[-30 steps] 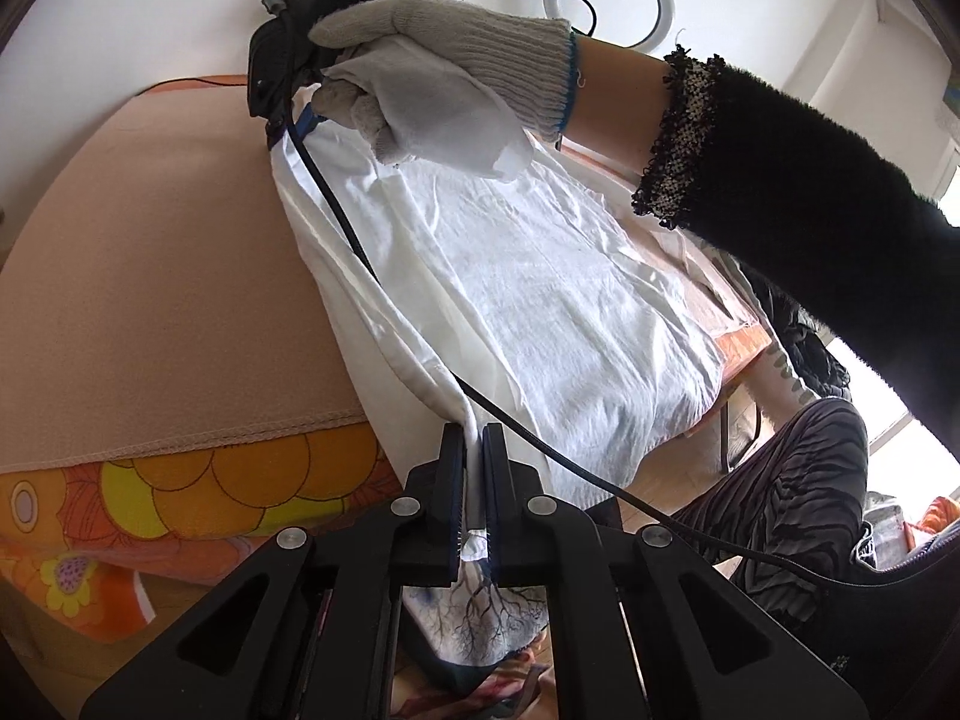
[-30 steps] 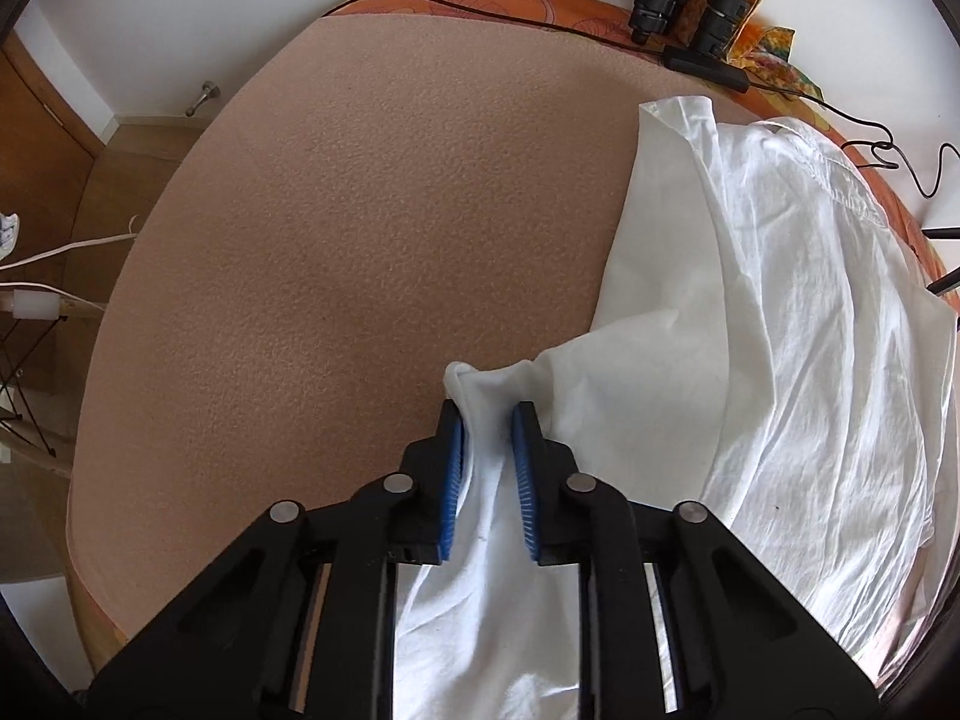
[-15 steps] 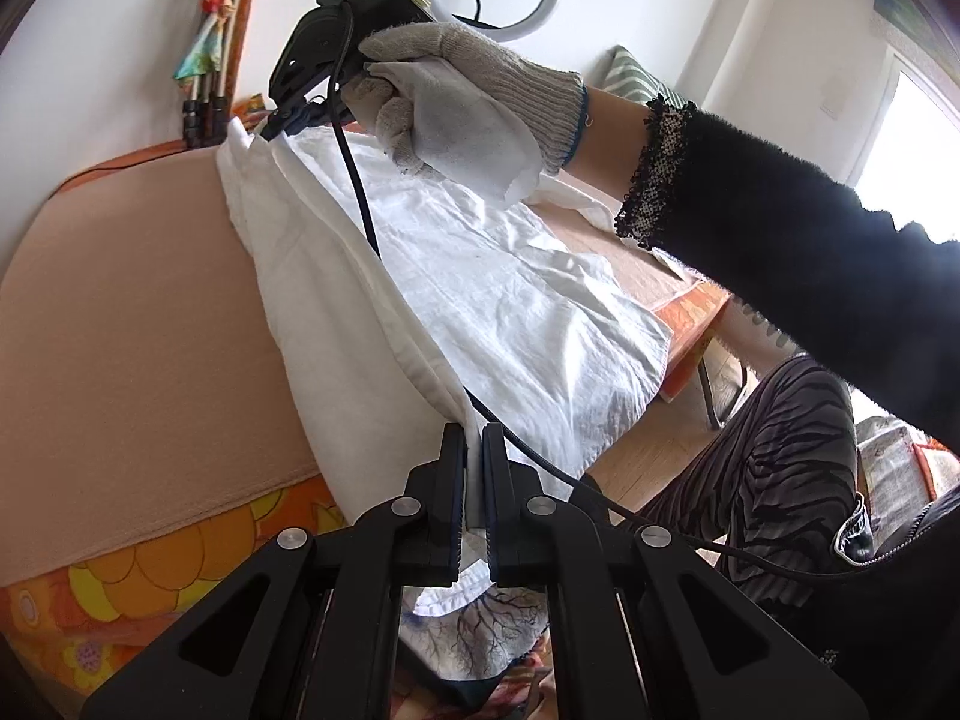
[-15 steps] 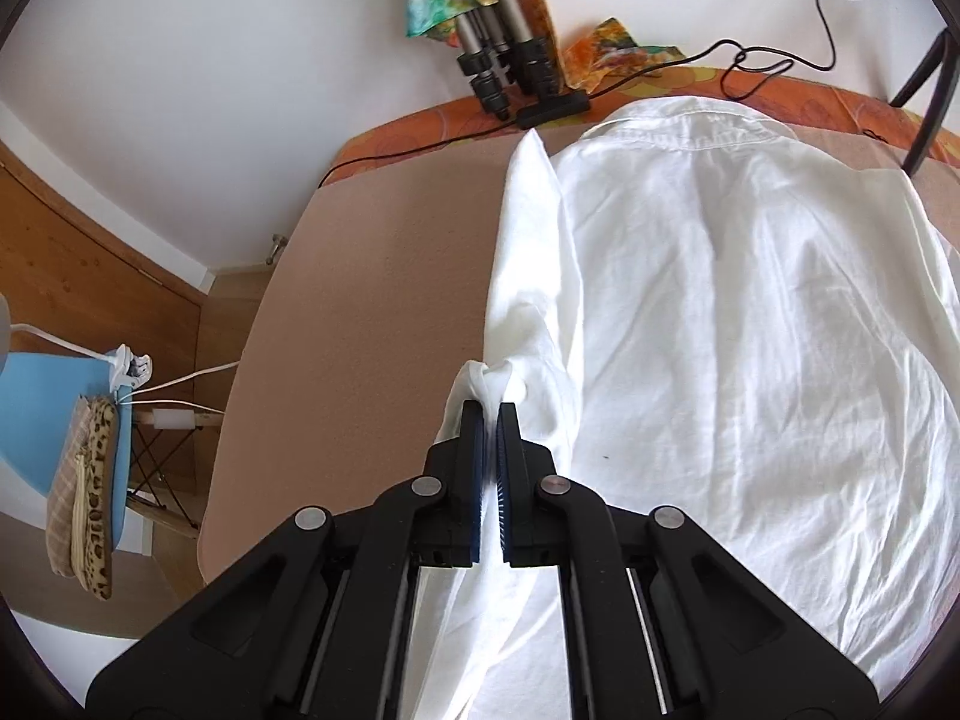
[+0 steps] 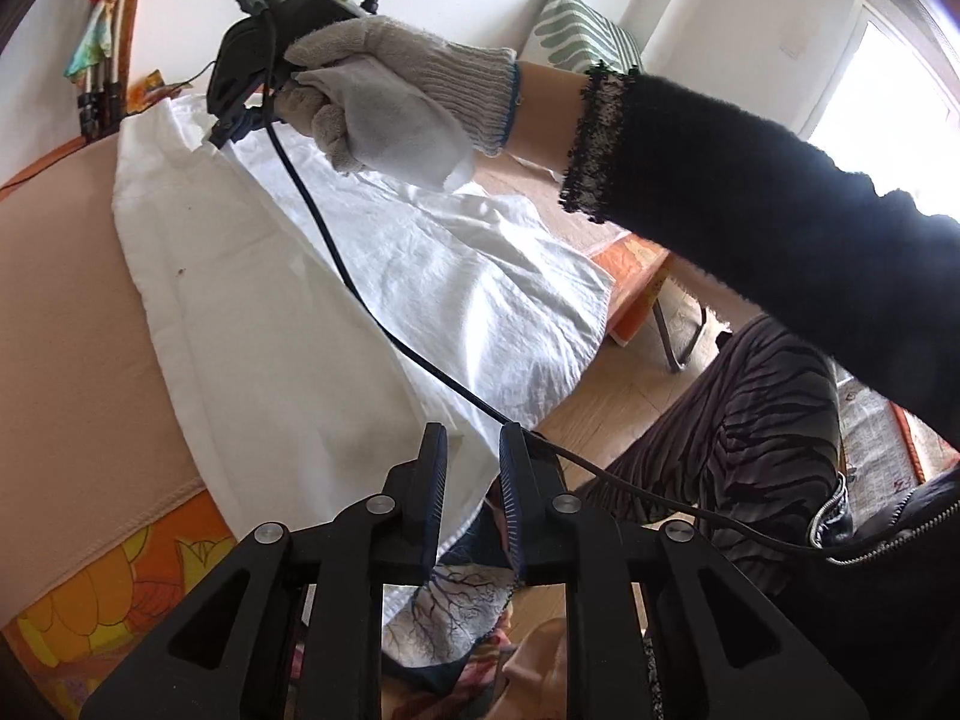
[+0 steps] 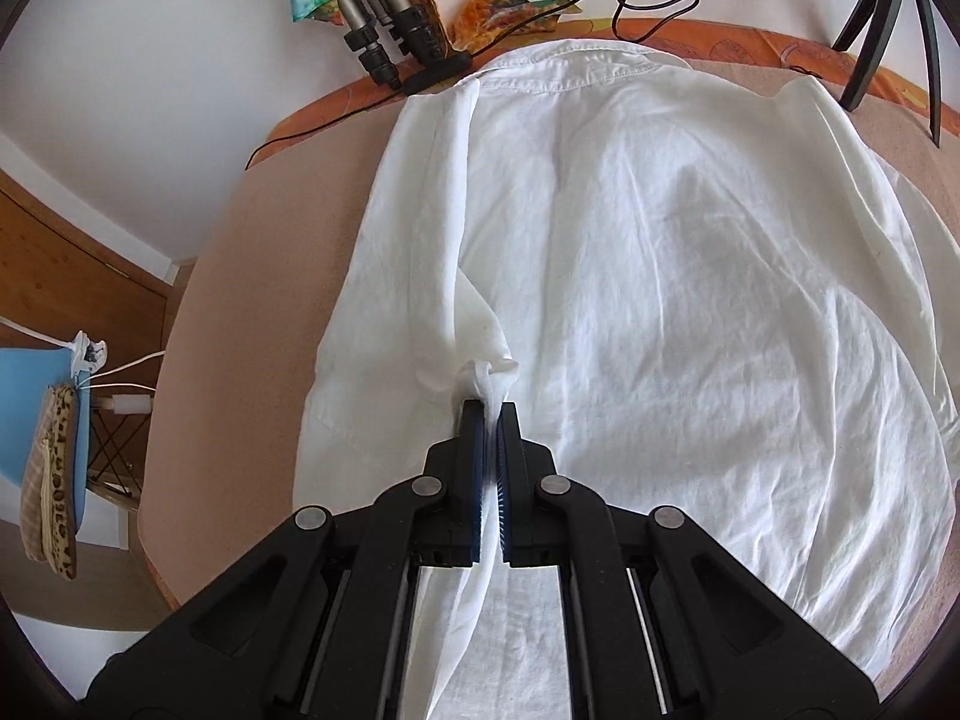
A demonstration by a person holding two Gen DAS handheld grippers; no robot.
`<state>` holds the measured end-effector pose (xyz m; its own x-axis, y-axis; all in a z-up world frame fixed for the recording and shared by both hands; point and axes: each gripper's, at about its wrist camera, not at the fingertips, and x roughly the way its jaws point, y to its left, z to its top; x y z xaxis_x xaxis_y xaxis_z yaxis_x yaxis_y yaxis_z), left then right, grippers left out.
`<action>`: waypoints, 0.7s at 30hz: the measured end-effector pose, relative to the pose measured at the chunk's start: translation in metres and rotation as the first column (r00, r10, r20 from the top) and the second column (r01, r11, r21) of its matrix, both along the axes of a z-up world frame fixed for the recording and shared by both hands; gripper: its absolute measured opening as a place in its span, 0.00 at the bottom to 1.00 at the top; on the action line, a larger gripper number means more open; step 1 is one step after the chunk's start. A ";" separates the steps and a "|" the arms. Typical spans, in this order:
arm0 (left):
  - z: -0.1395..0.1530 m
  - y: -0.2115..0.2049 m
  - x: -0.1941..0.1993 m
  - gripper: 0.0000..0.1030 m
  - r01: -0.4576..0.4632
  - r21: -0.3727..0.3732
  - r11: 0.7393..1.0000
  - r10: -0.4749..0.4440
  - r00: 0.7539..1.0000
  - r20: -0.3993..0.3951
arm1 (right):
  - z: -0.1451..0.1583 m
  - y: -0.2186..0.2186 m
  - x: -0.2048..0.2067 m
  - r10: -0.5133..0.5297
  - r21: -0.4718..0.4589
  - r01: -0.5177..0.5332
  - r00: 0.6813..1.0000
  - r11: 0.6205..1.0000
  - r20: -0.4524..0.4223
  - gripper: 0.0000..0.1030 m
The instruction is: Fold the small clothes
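Your white shirt (image 6: 690, 300) lay plain and unpatterned ahead of your right gripper (image 6: 491, 414), whose black fingers carried blue ribbed pads (image 6: 474, 438). Beneath the shirt, your table cover (image 6: 252, 276) was salmon pink; its border (image 5: 120, 588), left of your left gripper's (image 5: 471, 450) black fingers, was orange with yellow flowers. Your right hand (image 5: 384, 102), beyond those fingers, wore a grey knit glove with a blue-edged cuff. Your sleeve (image 5: 780, 204) was black with a dark lace trim. Your trousers (image 5: 762, 420), right of the fingers, were brown and black zebra stripe. Left of your right fingers: a blue chair (image 6: 36, 414) and a leopard-print pouch (image 6: 60, 480).
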<state>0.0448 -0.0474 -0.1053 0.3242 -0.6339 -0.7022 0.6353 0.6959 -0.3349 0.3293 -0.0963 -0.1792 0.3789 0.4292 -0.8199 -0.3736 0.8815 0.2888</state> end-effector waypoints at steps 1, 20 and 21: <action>0.004 0.000 -0.005 0.17 0.009 0.002 1.000 -0.009 1.000 0.012 | -0.003 0.000 0.001 0.006 -0.007 -0.006 1.000 1.000 -0.004 0.04; -0.009 0.026 0.062 0.18 -0.179 0.071 0.981 0.176 0.983 0.051 | 0.053 -0.094 -0.073 -0.076 0.025 0.072 0.978 0.997 0.195 0.15; -0.015 0.024 0.065 0.18 -0.170 0.075 0.983 0.168 0.985 0.033 | 0.056 -0.105 -0.079 -0.089 0.039 0.083 0.975 0.996 0.202 0.15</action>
